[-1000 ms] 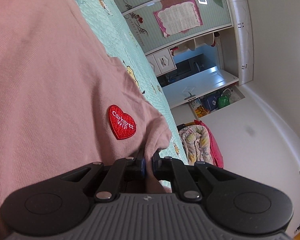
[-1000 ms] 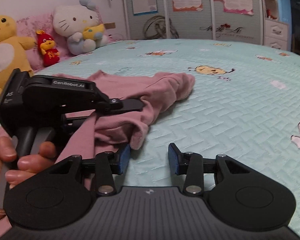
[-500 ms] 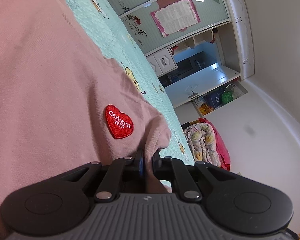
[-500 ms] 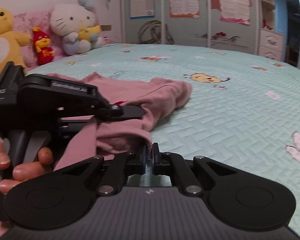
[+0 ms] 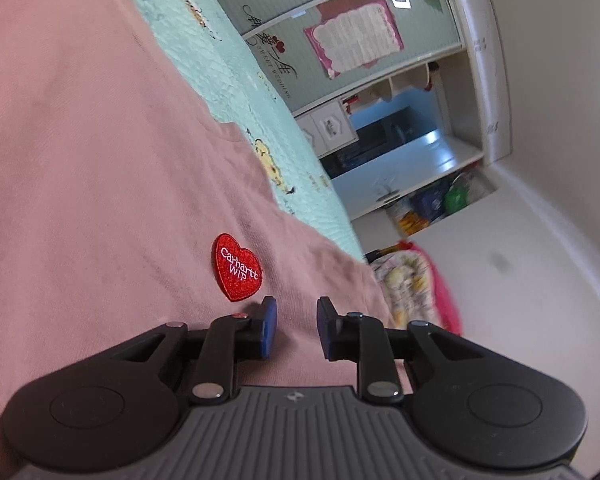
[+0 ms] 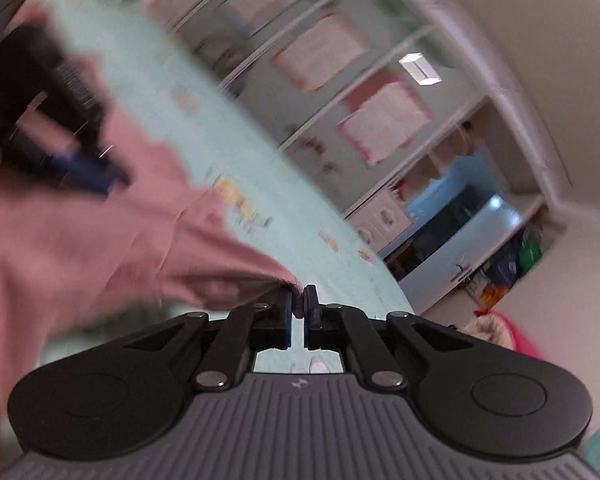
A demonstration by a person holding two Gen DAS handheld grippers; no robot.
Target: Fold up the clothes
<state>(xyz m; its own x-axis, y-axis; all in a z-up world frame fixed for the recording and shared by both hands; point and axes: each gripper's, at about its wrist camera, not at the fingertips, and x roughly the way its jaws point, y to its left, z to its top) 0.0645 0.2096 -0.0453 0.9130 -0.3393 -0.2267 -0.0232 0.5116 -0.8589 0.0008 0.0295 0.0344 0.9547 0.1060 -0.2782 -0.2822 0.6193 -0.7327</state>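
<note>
Pinching a corner of the pink shirt (image 6: pixel 112 248), right gripper (image 6: pixel 299 312) fingers closed on cloth above the bed (image 6: pixel 260 184). Left gripper (image 5: pixel 293 330) fingers just opening, parted; shirt lies beneath them, red heart patch (image 5: pixel 236 267) just ahead-left.

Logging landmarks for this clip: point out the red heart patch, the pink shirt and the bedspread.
red heart patch (image 5: pixel 237 267): left wrist view, middle of the patch.
pink shirt (image 5: pixel 100 184): left wrist view, flat front panel.
bedspread (image 6: pixel 204 136): right wrist view, bare quilted surface.
</note>
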